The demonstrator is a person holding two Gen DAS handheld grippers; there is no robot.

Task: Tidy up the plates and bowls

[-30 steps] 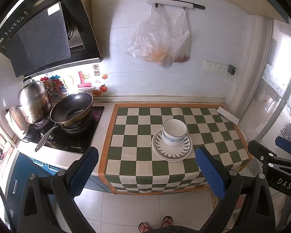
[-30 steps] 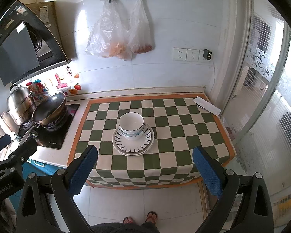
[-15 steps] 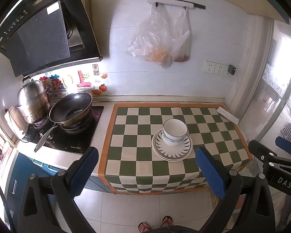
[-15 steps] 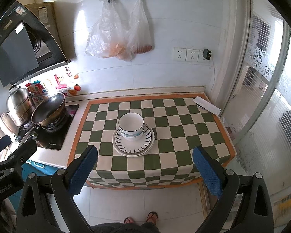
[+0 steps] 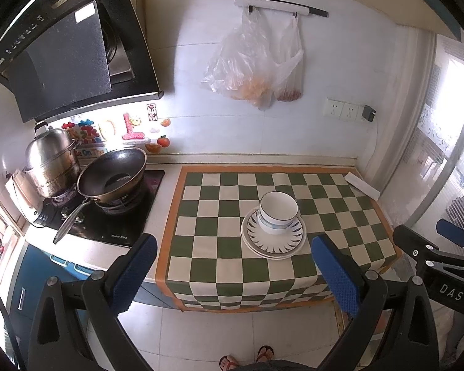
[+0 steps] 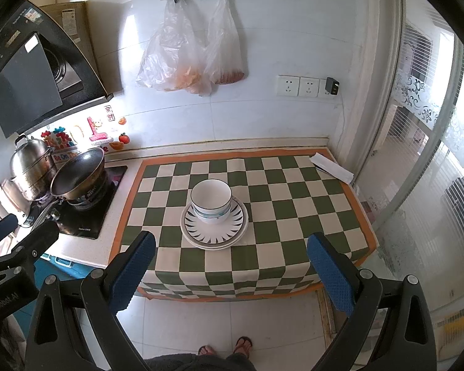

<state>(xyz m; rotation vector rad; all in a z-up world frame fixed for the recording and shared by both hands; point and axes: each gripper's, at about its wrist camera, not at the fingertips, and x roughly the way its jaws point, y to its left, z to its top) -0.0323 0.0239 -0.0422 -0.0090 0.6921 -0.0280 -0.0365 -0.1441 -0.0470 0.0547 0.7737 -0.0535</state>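
Observation:
A white bowl [image 5: 278, 211] with a blue band stands on stacked white plates [image 5: 273, 245] with a dark spiked pattern, on the green-and-white checked cloth [image 5: 216, 216]. It also shows in the right wrist view: bowl [image 6: 211, 201], plates [image 6: 213, 236]. My left gripper [image 5: 233, 264] is open and empty, held back from the counter's front edge, above the floor. My right gripper [image 6: 230, 261] is open and empty, also in front of the counter. Each gripper shows at the edge of the other's view.
A wok [image 5: 113, 177] and a steel steamer pot [image 5: 51, 162] sit on the black hob at the left. Plastic bags [image 5: 256, 61] hang on the wall. A folded white paper [image 5: 362, 185] lies at the cloth's far right corner. A glass door stands at the right.

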